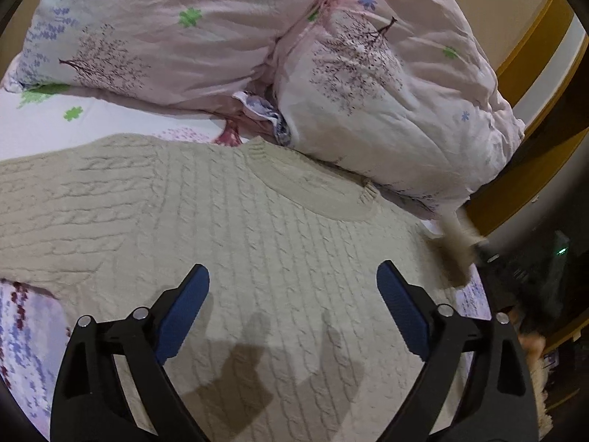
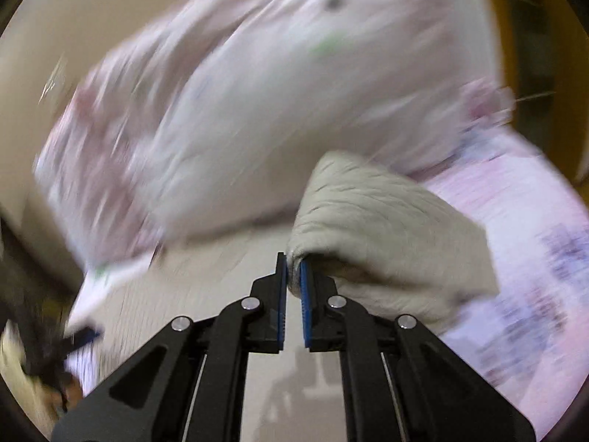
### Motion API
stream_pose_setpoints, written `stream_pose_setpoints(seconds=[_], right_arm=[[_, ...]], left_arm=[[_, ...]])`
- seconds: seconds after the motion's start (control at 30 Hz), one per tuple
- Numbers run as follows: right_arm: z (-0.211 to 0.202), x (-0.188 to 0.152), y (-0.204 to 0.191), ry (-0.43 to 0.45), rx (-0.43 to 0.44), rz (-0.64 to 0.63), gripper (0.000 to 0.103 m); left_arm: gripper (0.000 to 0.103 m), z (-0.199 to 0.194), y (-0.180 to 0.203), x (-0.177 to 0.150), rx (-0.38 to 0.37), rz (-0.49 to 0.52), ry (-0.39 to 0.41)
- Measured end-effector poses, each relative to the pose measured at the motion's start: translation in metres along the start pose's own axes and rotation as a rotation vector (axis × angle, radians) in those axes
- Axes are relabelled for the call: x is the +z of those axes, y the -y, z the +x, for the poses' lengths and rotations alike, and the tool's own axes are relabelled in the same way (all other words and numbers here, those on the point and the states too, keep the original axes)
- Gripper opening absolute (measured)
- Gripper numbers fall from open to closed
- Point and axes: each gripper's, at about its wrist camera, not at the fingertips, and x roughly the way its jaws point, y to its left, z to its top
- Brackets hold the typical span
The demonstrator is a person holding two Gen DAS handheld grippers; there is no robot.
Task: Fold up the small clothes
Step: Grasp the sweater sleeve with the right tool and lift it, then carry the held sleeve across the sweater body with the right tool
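A beige cable-knit sweater (image 1: 228, 228) lies spread flat, neckline up, one sleeve (image 2: 375, 228) lifted and bunched.

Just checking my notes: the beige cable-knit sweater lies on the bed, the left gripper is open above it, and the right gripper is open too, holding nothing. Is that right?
Not quite. The right wrist view shows the right gripper shut on a fold of the beige cable-knit sweater. The rest holds: the sweater lies on the bed and the left gripper is open above it.

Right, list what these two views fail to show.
- Sweater hem: left wrist view, cut off below the left tool.
- Pillows: right wrist view, smeared by motion blur.
- Which part of the sweater the right tool pinches: bunched knit hides it.
- Right tool in the left wrist view: dark, blurred at the edge.
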Motion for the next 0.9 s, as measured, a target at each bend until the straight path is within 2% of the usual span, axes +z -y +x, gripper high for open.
stream_pose_setpoints(seconds=[0.03, 0.1, 0.13, 0.2, 0.23, 0.3, 0.43, 0.47, 0.5, 0.53, 0.63, 0.73, 0.77, 0.83, 0.87, 0.9], right_arm=[[0.019, -0.012, -0.011, -0.067, 0.003, -0.019, 0.007], [0.034, -0.029, -0.021, -0.126, -0.009, -0.035, 0.009], [0.039, -0.032, -0.02, -0.15, 0.001, -0.011, 0.013], [0.041, -0.028, -0.008, -0.166, 0.041, 0.085, 0.02], [0.041, -0.025, -0.002, -0.161, 0.058, 0.12, 0.03], [0.031, -0.018, 0.014, -0.124, 0.068, 0.216, 0.04], [0.021, -0.002, 0.048, -0.068, 0.001, 0.375, 0.039], [0.021, 0.002, 0.056, -0.051, -0.053, 0.401, 0.034], [0.021, 0.004, 0.058, -0.043, -0.082, 0.402, 0.022], [0.021, 0.009, 0.058, -0.028, -0.125, 0.388, 0.014], [0.019, 0.022, 0.034, 0.028, -0.181, 0.3, 0.008], [0.014, 0.024, -0.03, 0.091, -0.142, 0.091, 0.008], [0.014, 0.022, -0.06, 0.093, -0.099, -0.009, 0.008], [0.024, 0.011, -0.101, 0.038, -0.026, -0.147, 0.011], [0.038, 0.0, -0.125, -0.03, 0.014, -0.229, 0.014], [0.05, -0.01, -0.14, -0.084, 0.033, -0.281, 0.022]], left_arm=[[0.092, 0.001, 0.001, 0.0, -0.006, -0.004, -0.004], [0.092, 0.004, 0.003, -0.001, -0.024, -0.01, -0.021], [0.092, 0.005, 0.004, -0.002, -0.034, -0.014, -0.029], [0.092, 0.005, 0.005, -0.002, -0.05, -0.02, -0.039], [0.092, 0.006, 0.004, -0.002, -0.06, -0.025, -0.044], [0.092, 0.006, 0.003, -0.002, -0.073, -0.038, -0.048], [0.088, 0.008, -0.006, -0.001, -0.105, -0.083, -0.061], [0.088, 0.008, -0.009, -0.001, -0.111, -0.097, -0.064], [0.088, 0.009, -0.012, -0.001, -0.116, -0.111, -0.067], [0.087, 0.009, -0.014, -0.001, -0.12, -0.121, -0.07], [0.083, 0.009, -0.023, -0.003, -0.138, -0.152, -0.08], [0.083, 0.006, -0.032, -0.004, -0.148, -0.183, -0.071], [0.083, 0.006, -0.034, -0.004, -0.151, -0.195, -0.07], [0.083, 0.008, -0.038, -0.004, -0.158, -0.217, -0.076], [0.083, 0.009, -0.038, -0.005, -0.161, -0.228, -0.082], [0.082, 0.011, -0.039, -0.006, -0.165, -0.236, -0.088]])
